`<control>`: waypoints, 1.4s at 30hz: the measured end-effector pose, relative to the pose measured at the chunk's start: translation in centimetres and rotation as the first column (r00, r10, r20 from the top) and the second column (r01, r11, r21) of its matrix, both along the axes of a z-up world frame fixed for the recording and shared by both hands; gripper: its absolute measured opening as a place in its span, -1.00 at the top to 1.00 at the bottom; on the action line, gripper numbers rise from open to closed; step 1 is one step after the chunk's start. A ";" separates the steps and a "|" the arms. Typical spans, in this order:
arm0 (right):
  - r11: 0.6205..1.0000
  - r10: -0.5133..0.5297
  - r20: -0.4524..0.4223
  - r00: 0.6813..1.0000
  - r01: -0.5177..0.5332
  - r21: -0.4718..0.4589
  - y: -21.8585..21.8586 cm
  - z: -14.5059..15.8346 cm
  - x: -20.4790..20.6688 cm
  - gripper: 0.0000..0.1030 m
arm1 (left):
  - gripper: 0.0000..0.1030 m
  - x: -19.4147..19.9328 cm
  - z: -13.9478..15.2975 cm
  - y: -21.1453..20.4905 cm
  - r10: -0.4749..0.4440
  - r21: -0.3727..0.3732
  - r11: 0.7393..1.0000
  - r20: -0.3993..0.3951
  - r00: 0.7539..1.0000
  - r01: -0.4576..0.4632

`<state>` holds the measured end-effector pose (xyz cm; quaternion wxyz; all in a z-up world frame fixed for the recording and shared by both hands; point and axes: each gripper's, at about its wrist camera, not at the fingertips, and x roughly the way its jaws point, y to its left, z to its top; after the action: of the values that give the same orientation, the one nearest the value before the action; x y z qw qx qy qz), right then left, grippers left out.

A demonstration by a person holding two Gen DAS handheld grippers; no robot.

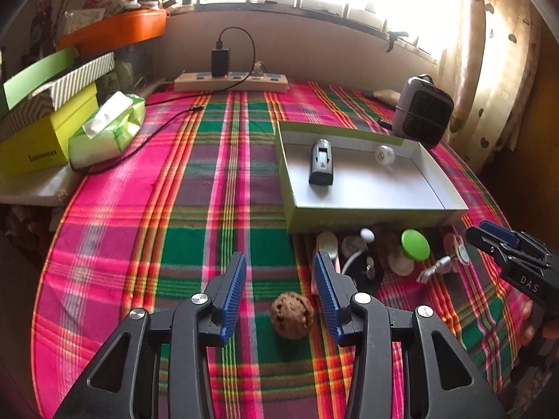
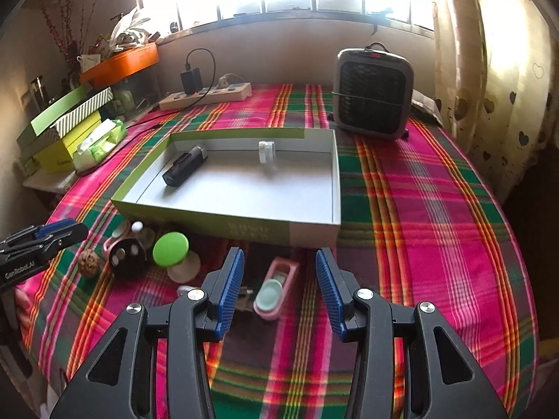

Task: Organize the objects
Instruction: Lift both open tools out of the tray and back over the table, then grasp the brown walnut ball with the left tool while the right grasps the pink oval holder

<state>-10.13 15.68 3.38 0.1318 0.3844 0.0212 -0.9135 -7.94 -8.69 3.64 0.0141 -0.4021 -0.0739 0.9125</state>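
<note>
A shallow box [image 2: 314, 232] sits mid-worktop [image 2: 436, 209], holding a battery pack [image 2: 185, 169] toward its left wall and a small round tin [image 2: 266, 152] by its far wall. Before its near wall lies a cluster: walnut [image 2: 86, 261], mushroom-shaped knob [image 2: 171, 248], oblong case [image 2: 274, 288]. A fan heater [image 2: 372, 94] stands behind the box's right corner, a power strip [image 2: 206, 96] along the far edge.

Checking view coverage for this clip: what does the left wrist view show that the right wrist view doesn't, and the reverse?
Left only: open left gripper framing the brown wrinkled walnut.
Right only: open right gripper framing the pink oblong case; the full front of the grey grilled heater.
Both: green-sided cardboard tray holding a black charger, green round-topped knob, beige power strip.
</note>
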 end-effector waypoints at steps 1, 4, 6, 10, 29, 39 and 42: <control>1.000 0.000 -0.001 1.000 0.000 0.002 0.2 -0.1 0.2 0.06 | 0.20 0.2 -0.2 0.0 -0.007 0.006 1.000 0.004 1.000 0.007; 1.000 -0.008 0.005 1.000 0.008 0.004 0.7 -0.4 0.7 0.00 | 0.18 0.7 -0.7 0.1 -0.009 0.008 1.000 0.019 1.000 0.009; 1.000 -0.010 0.010 1.000 0.010 0.000 1.1 -0.5 0.9 0.00 | 0.18 0.9 -1.1 0.2 -0.012 0.010 1.000 0.031 0.999 0.012; 1.000 -0.014 0.024 1.000 0.013 0.006 1.4 -0.9 1.2 0.00 | 0.18 1.1 -1.6 0.2 -0.016 0.014 1.000 0.043 0.999 0.016; 0.999 -0.021 0.069 0.997 0.018 0.034 0.8 -2.3 0.0 0.00 | 0.18 0.8 -3.1 0.3 -0.009 0.015 1.000 0.079 0.997 0.007; 0.997 -0.053 0.073 0.996 0.049 0.060 1.1 -2.7 -0.6 0.00 | 0.18 0.5 -3.0 0.3 -0.011 0.007 1.000 0.070 0.997 0.010; 0.996 -0.052 0.079 0.996 0.046 0.071 1.0 -3.0 -0.7 0.00 | 0.18 0.5 -3.0 0.4 -0.009 0.005 1.000 0.070 0.998 0.008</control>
<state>-10.84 16.68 0.42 0.0968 0.4258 0.0380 -0.8989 -7.48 -8.28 0.64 0.0163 -0.4339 -0.0749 0.8977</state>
